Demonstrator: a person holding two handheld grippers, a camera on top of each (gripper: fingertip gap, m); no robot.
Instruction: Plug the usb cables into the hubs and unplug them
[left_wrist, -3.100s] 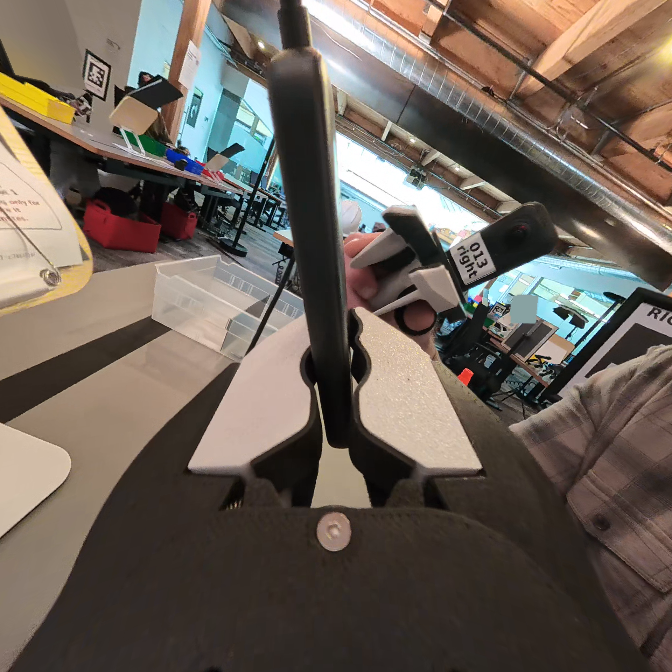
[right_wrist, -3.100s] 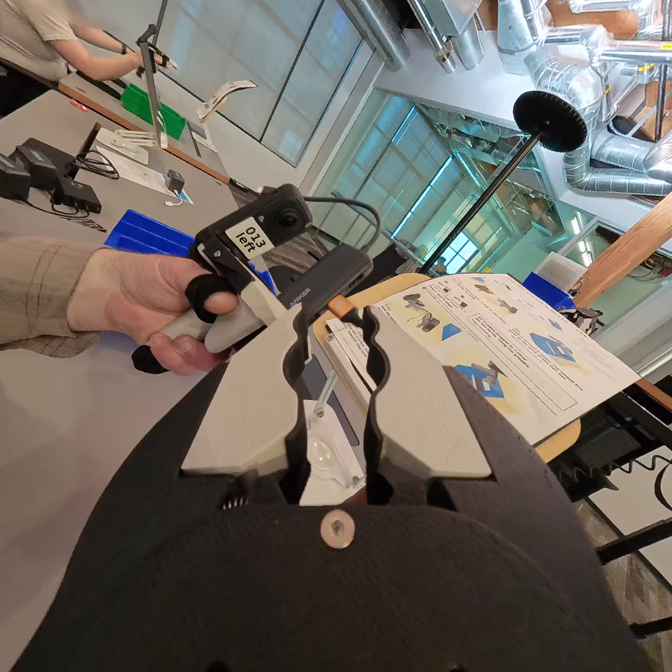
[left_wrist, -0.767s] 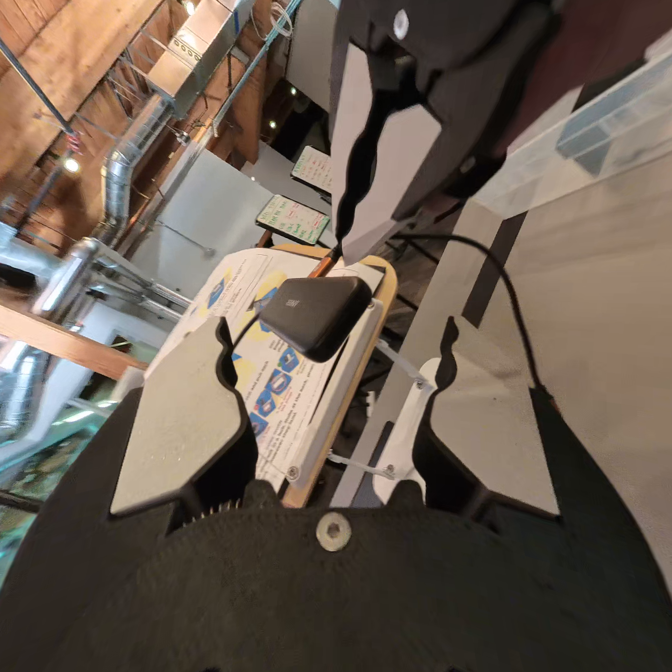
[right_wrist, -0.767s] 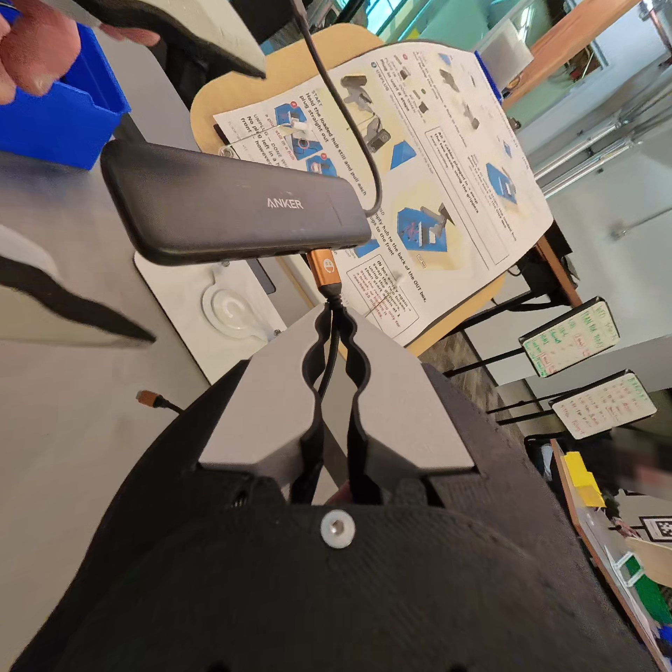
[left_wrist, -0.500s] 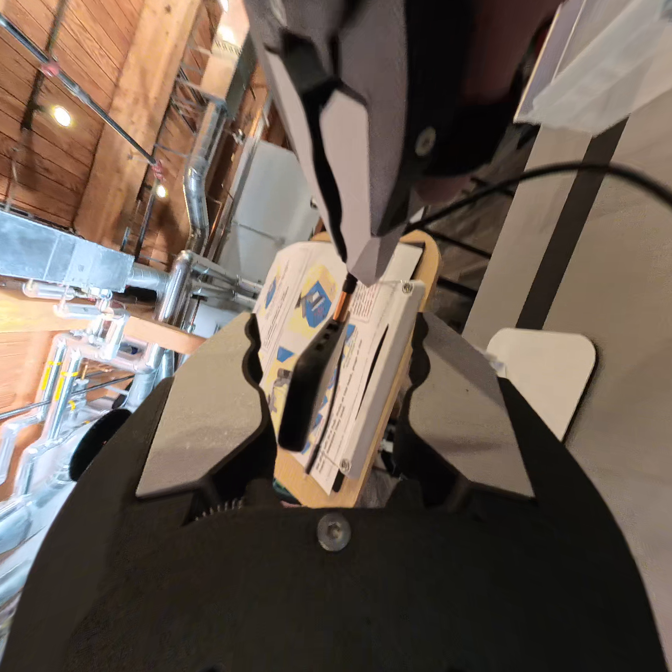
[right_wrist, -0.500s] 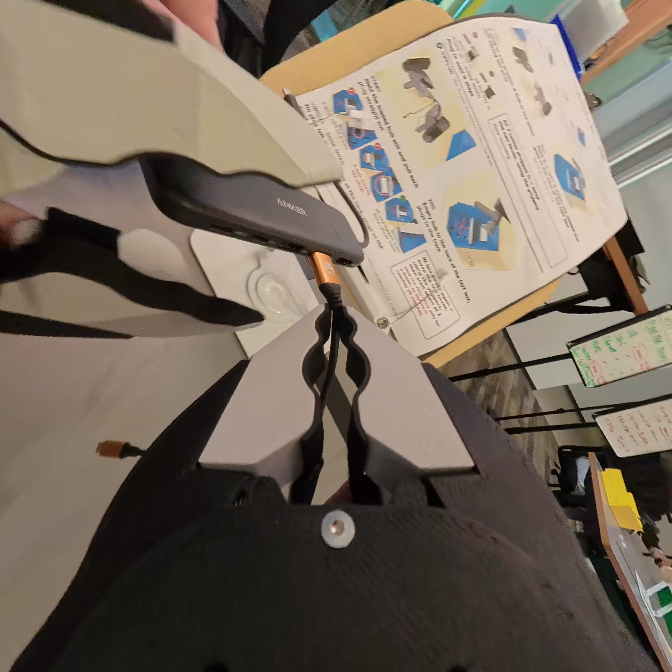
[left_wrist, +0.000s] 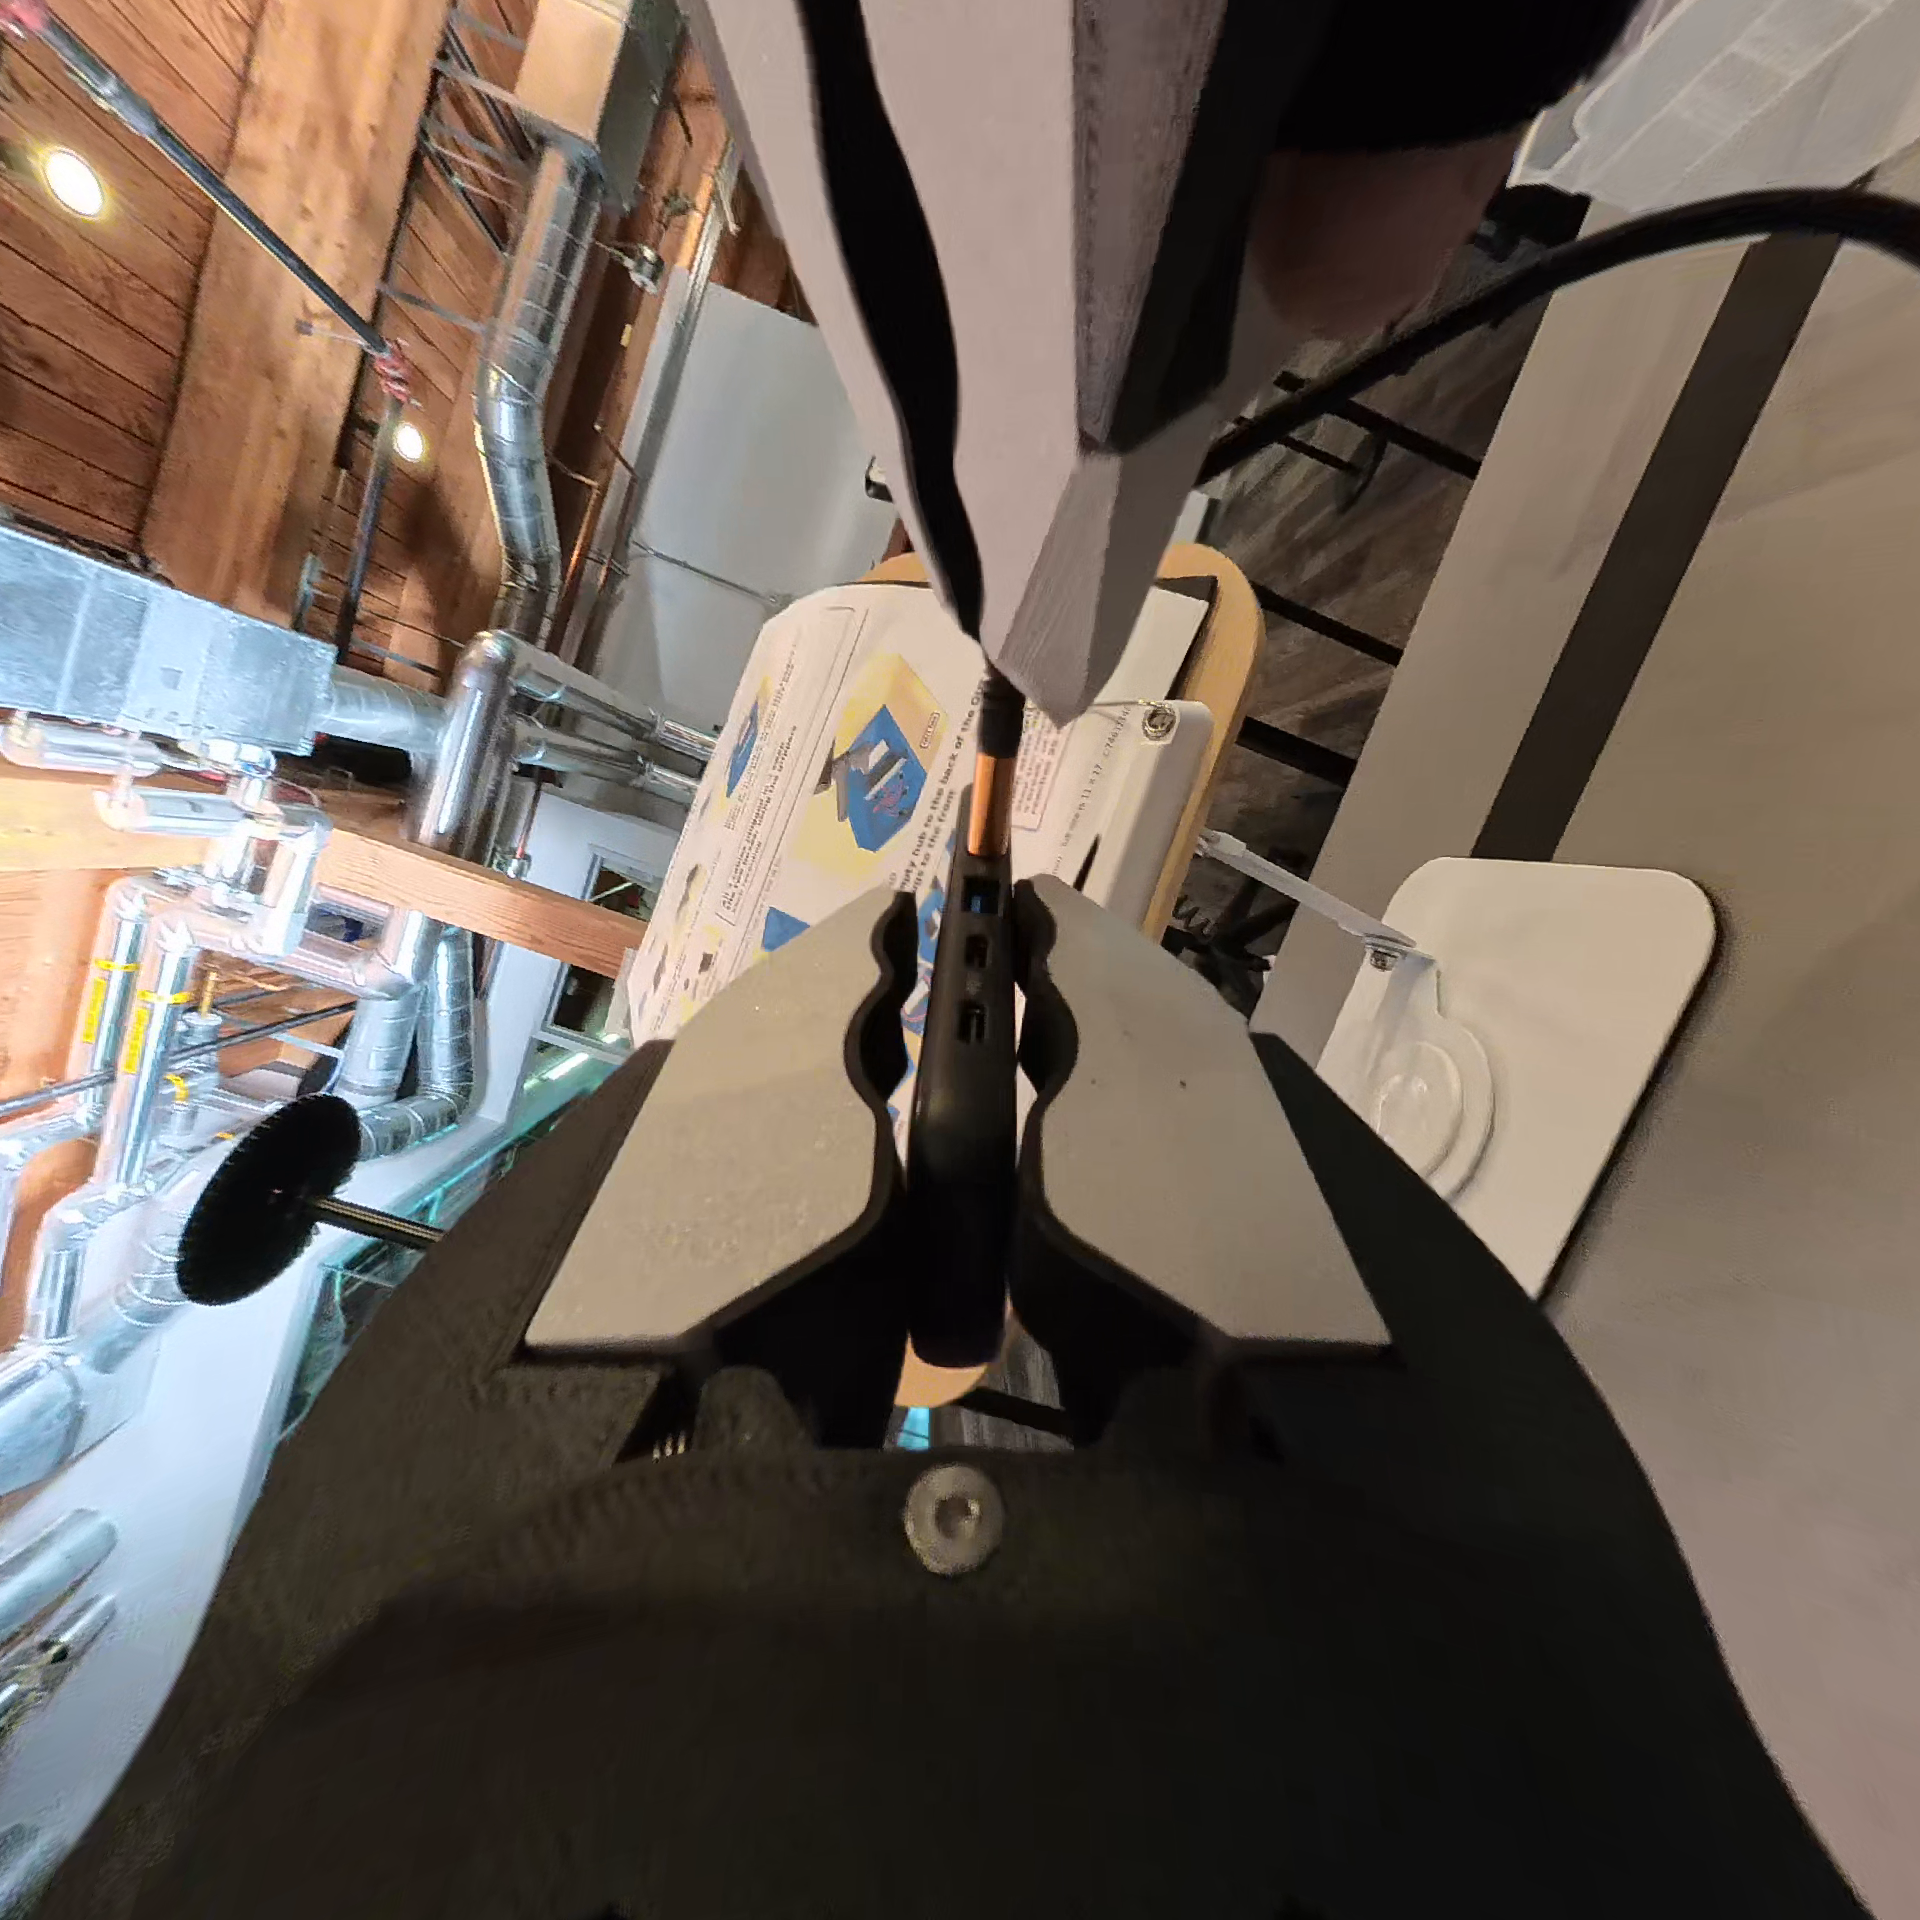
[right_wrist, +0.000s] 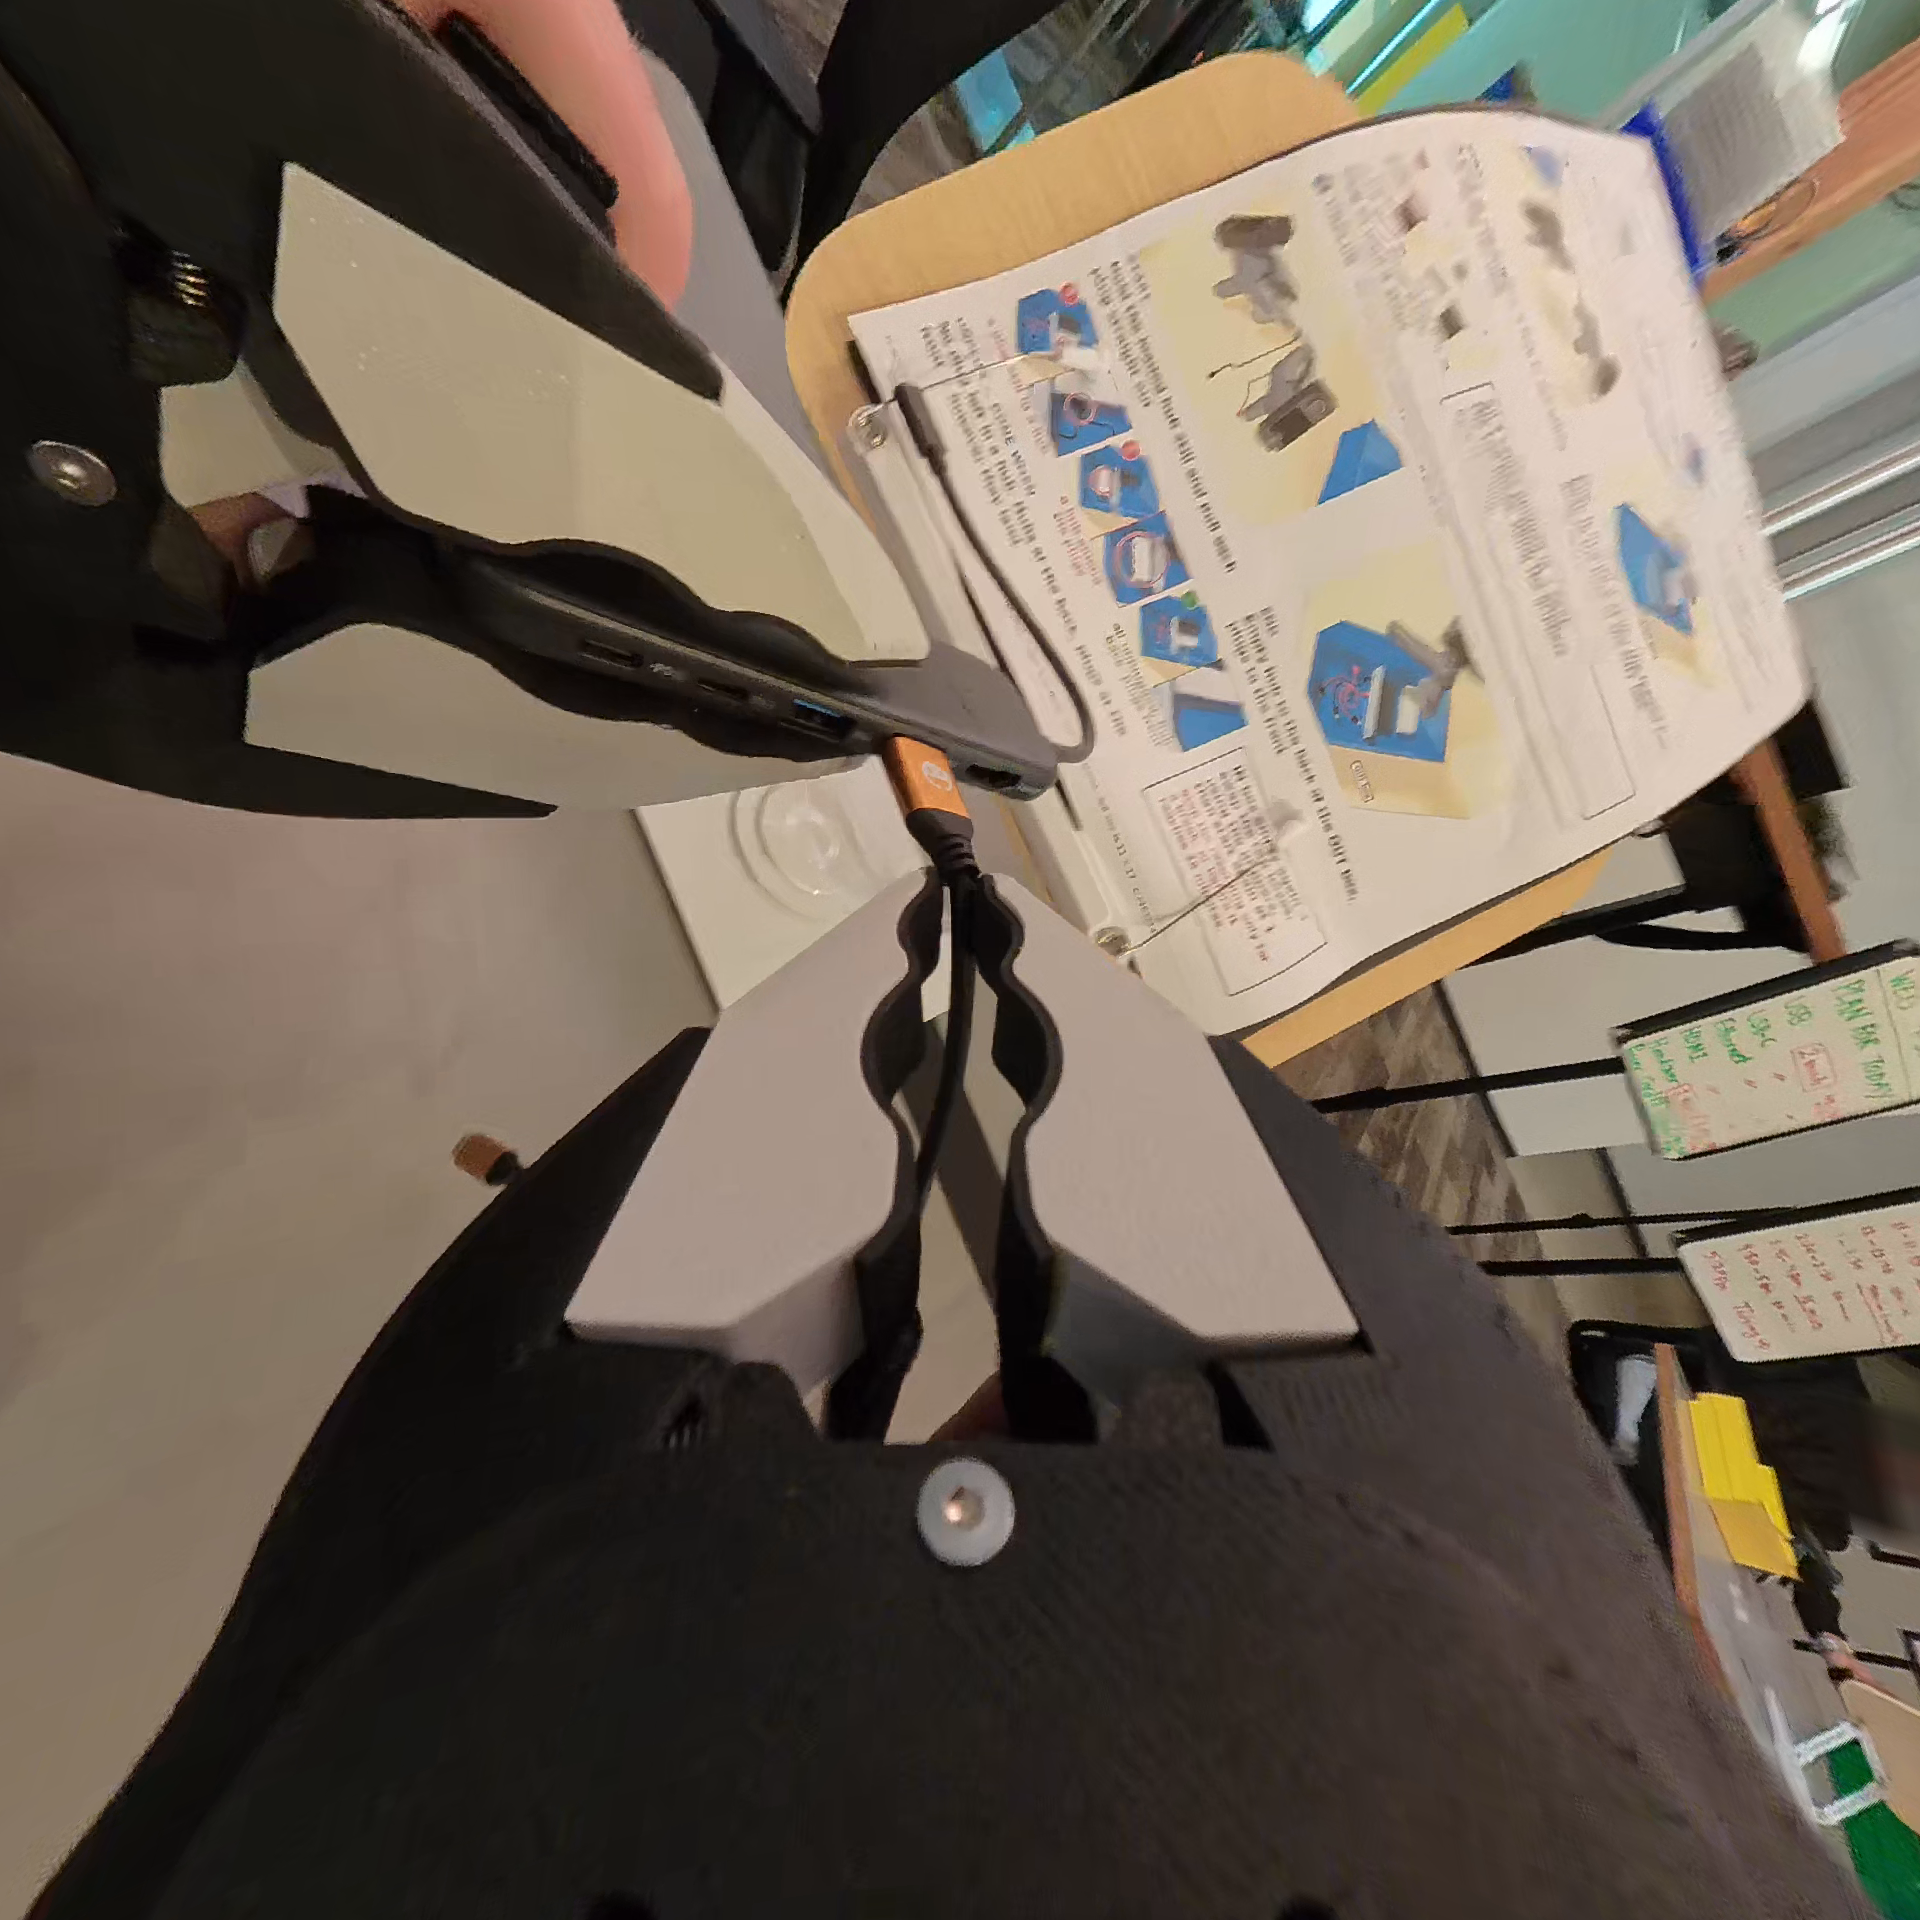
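A workshop hall with wooden ceiling beams and silver ducts lies behind a grey counter (left_wrist: 1704, 665) crossed by a dark stripe. At the counter's far edge stands a tan board carrying an illustrated instruction sheet (right_wrist: 1382, 499), and a white mounting plate (left_wrist: 1507, 1060) with a clear round pad lies flat on the counter, off to the right of the left jaws.

The left gripper (left_wrist: 961, 914) has its jaws closed tight on a slim black hub (left_wrist: 961, 1122), clamping the flat faces so the hub stands edge-on between them with its row of ports facing the camera. The hub's far end pokes out just beyond the jaw tips.

The right gripper (right_wrist: 961, 883) has its jaws nearly shut, pinching a thin black cable (right_wrist: 951, 1039) that runs down the gap between them. Straight ahead of those jaw tips, the cable ends in an orange plug (right_wrist: 920, 784) seated in a port on the hub's edge, close to the hub's free end. In the left wrist view, that same plug sits directly beyond the left jaw tips, with the right gripper reaching down from above.

A second orange plug (right_wrist: 478, 1155) lies loose on the counter to the left of the right jaws.
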